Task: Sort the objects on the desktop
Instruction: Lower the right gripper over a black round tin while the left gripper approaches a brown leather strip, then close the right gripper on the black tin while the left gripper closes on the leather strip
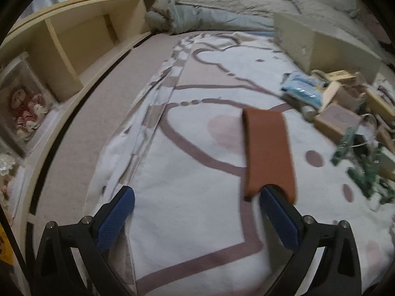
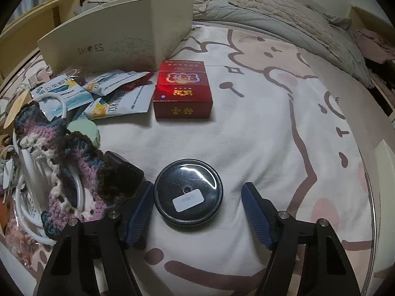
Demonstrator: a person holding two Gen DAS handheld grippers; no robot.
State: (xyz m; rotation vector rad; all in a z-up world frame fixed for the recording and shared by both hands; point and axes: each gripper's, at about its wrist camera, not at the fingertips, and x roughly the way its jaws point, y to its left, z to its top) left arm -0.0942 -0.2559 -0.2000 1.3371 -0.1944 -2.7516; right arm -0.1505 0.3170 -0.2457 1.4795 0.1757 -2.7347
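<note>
In the left wrist view my left gripper (image 1: 196, 203) is open above a patterned blanket (image 1: 202, 222). A flat brown leather case (image 1: 267, 153) lies just beyond its right finger (image 1: 279, 218), whose tip overlaps the case's near end. In the right wrist view my right gripper (image 2: 197, 197) is open, its fingers on either side of a round black tin (image 2: 188, 192) with a white label. A red cigarette box (image 2: 182, 90) lies further away. A crocheted multicolour piece (image 2: 61, 162) lies to the left, close to the left finger (image 2: 138, 212).
A cream shoebox (image 2: 118, 32) stands at the back. Blue-white sachets (image 2: 98, 91), a green round case (image 2: 85, 129) and white cables (image 2: 27, 197) clutter the left. In the left wrist view, small boxes (image 1: 338, 120) and green circuit boards (image 1: 363, 165) lie right; wooden shelves (image 1: 74, 42) stand left.
</note>
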